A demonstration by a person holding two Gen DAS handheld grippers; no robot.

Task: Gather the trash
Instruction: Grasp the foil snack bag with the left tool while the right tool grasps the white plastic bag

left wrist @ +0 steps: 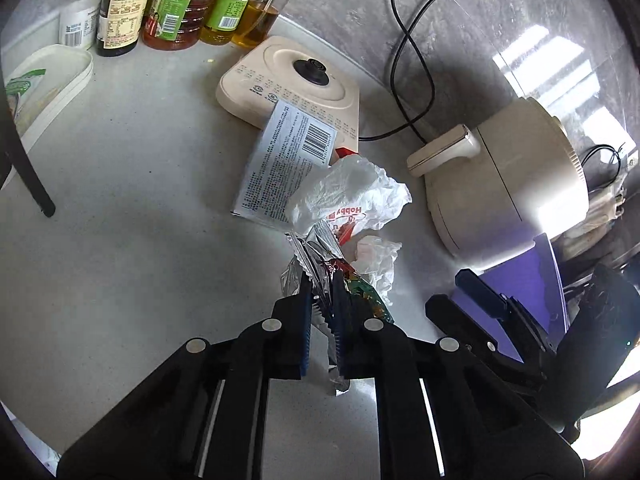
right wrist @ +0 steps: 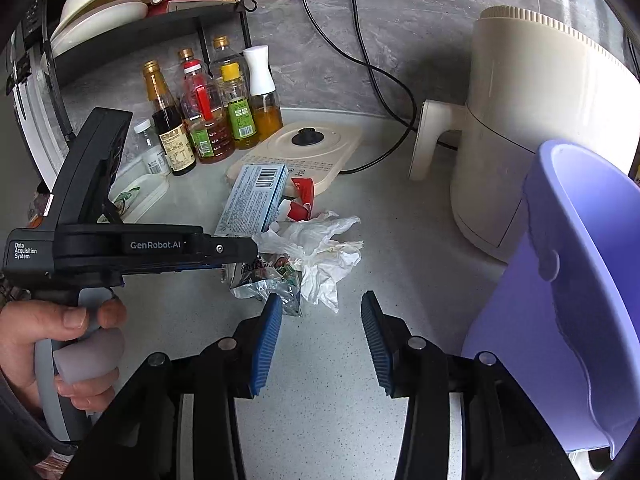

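My left gripper (left wrist: 322, 280) is shut on a silver foil snack wrapper (left wrist: 320, 256), which rests on the grey counter. It also shows in the right wrist view (right wrist: 266, 280), where the left gripper (right wrist: 248, 258) reaches in from the left. Behind the wrapper lie crumpled white plastic (left wrist: 348, 196), a crumpled tissue (left wrist: 378, 260), a pale blue box (left wrist: 280, 160) and a torn red carton (right wrist: 301, 198). My right gripper (right wrist: 320, 312) is open and empty, just in front of the trash pile. A purple bin (right wrist: 576, 280) stands at the right.
A cream appliance base (left wrist: 292, 80) and a cream air fryer (left wrist: 508, 184) stand behind the trash, with black cords (right wrist: 372, 76) to wall sockets. Oil and sauce bottles (right wrist: 208, 116) line the back left. A white tray (left wrist: 48, 80) sits at the left.
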